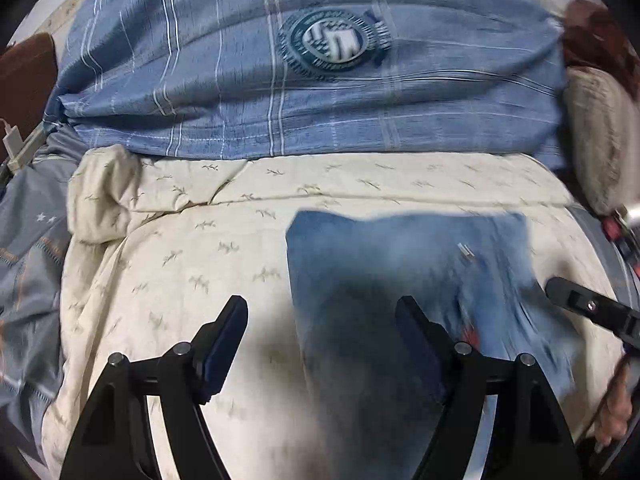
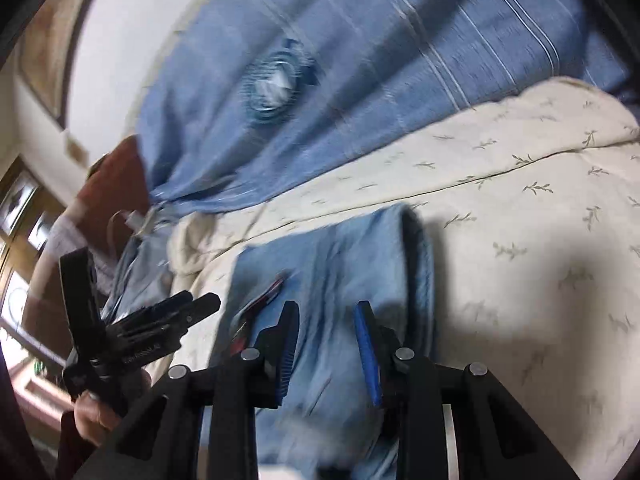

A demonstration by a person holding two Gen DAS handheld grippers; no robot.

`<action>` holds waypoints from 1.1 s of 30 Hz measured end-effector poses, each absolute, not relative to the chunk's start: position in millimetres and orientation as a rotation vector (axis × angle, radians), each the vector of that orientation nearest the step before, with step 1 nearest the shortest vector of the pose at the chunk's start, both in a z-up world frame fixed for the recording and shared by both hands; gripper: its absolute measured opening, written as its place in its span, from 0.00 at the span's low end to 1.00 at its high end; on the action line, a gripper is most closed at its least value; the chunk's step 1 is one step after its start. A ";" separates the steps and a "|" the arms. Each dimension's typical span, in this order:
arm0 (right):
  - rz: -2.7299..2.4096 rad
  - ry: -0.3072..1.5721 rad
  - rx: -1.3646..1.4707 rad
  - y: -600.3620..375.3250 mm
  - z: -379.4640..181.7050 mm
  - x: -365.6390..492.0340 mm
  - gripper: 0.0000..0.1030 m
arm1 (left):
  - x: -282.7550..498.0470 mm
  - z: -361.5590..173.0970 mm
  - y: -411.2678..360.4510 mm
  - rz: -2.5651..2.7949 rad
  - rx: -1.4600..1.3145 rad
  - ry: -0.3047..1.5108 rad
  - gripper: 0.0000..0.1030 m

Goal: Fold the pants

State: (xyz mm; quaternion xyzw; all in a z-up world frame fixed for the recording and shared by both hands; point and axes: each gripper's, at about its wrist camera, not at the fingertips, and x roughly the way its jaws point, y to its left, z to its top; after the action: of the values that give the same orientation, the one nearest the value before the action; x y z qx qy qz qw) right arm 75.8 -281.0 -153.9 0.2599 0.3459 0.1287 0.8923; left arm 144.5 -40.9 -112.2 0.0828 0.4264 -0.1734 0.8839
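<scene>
Left wrist view: my left tongs [image 1: 320,316] stand spread and empty over the near left edge of the folded pants [image 1: 408,264], which lie on the cream quilt [image 1: 192,248]. My right tongs [image 2: 326,320] hang part-spread above the denim, pinching nothing. Bare quilt stretches leftward; a blue blanket [image 1: 240,92] borders the far side.

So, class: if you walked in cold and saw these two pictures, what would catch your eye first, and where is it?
First, the blue jeans, folded into a block on the cream leaf-print quilt, in front of both grippers. Next, the round teal emblem on the blue striped bedding behind. The left gripper stands open over the jeans' edge; the right gripper frames the denim, grip unclear.
</scene>
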 end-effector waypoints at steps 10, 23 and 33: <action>0.194 0.808 0.346 -246.6 -183.9 30.3 0.32 | 83.2 -162.7 -51.1 -0.362 0.289 0.926 0.76; 0.160 0.592 0.392 -267.0 -141.3 -7.2 0.32 | 63.3 -112.5 -16.6 -0.291 0.127 0.809 0.91; 0.194 0.624 0.351 -241.5 -142.5 1.8 0.32 | 51.2 -114.9 -32.5 -0.234 0.211 0.737 0.94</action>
State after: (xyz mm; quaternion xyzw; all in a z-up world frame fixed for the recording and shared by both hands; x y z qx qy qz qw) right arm 1.8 -241.5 -142.5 0.1717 0.3049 0.0949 0.9320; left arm 51.2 -32.5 -114.9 0.1028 0.3586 -0.1140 0.9208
